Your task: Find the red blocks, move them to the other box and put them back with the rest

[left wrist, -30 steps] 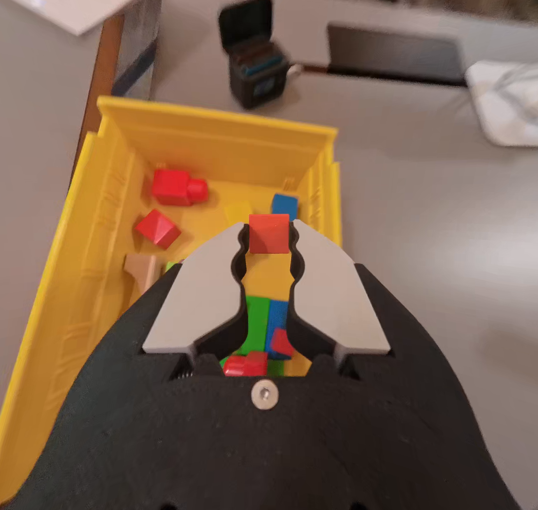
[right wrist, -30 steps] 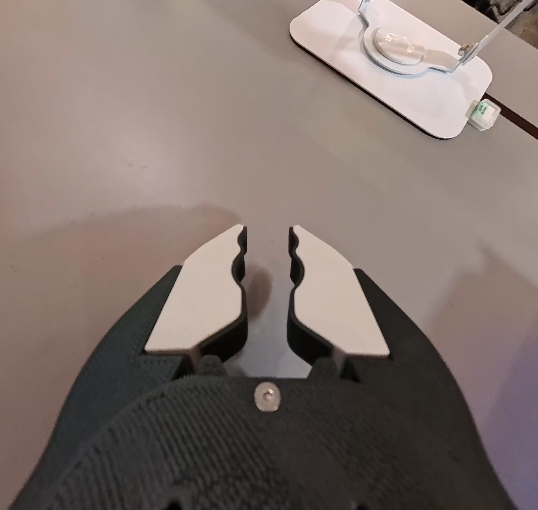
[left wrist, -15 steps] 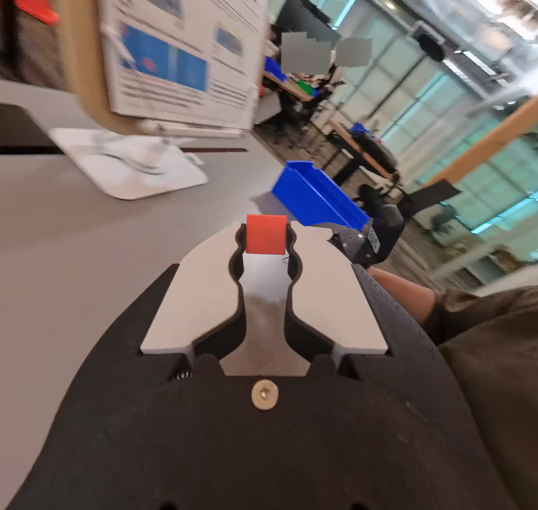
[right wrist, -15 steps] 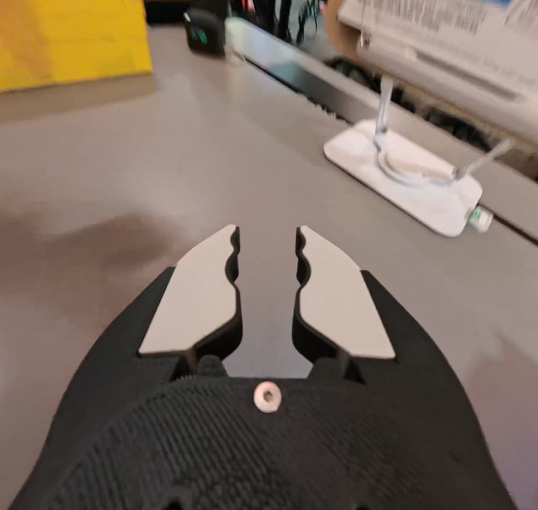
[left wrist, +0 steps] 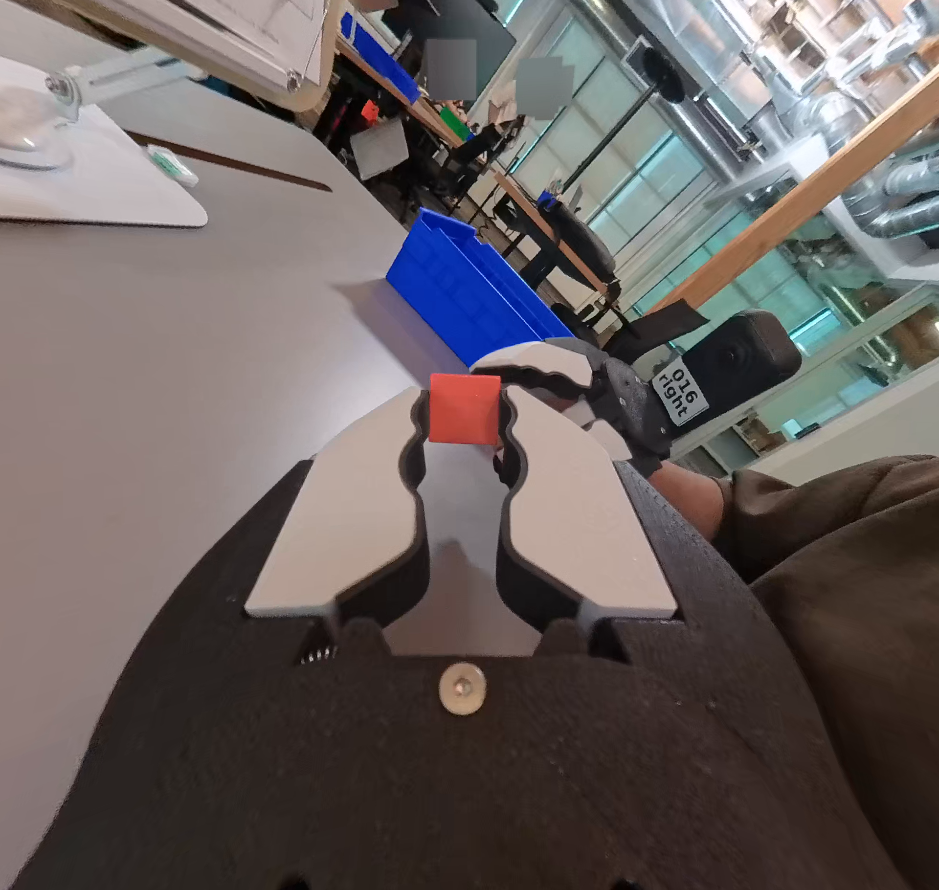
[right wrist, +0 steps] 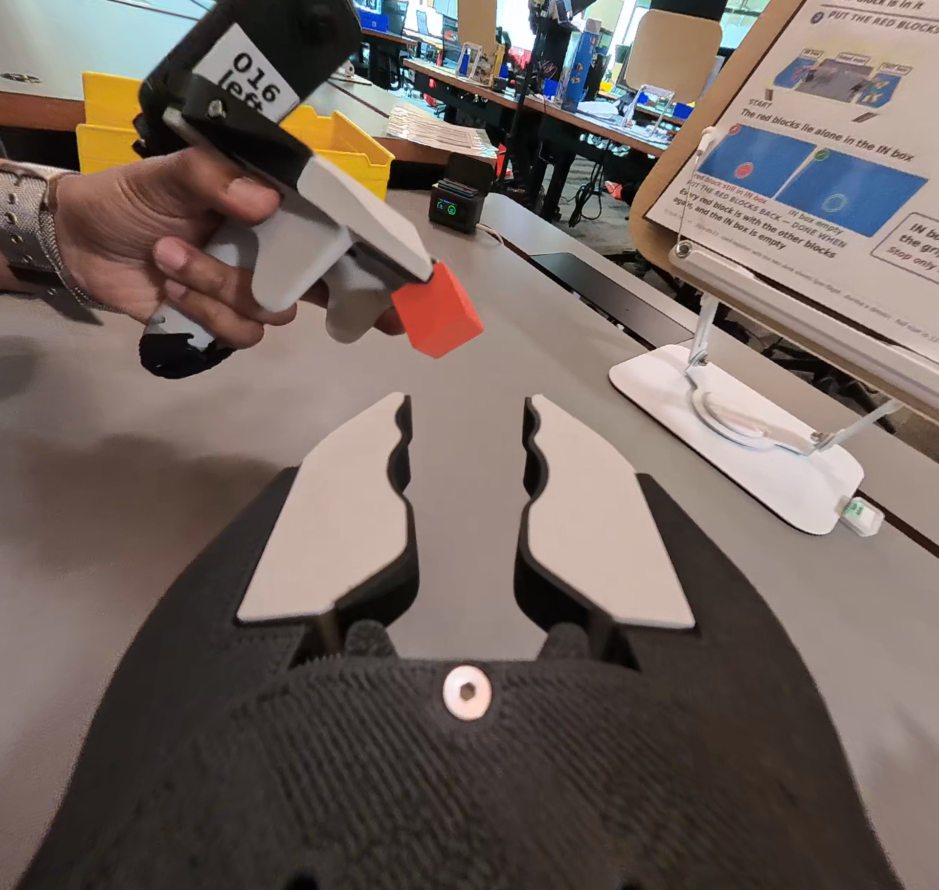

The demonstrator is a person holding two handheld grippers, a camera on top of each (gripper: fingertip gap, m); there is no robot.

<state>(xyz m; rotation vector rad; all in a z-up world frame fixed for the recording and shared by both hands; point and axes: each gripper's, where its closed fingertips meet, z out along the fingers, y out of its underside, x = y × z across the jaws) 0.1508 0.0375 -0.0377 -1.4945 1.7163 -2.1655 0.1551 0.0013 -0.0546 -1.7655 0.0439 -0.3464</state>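
Pinching the red block (left wrist: 463, 416) by two flat opposite faces, my left gripper (left wrist: 463, 408) holds firm; right gripper (right wrist: 465, 439) gapes empty. Light, rigid, probably smooth.

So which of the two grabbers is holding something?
The left gripper pinches the orange-red cube block; the right gripper is open with nothing between its fingers.

matte black printed bodies on both, left gripper (left wrist: 463, 408) and right gripper (right wrist: 465, 408); pale grey fingers (right wrist: 345, 500) with wavy black inner edges; one silver screw (right wrist: 466, 692) at centre; white sticker (right wrist: 246, 80); dark brown sleeve (left wrist: 838, 586); studded grey cuff (right wrist: 28, 225).
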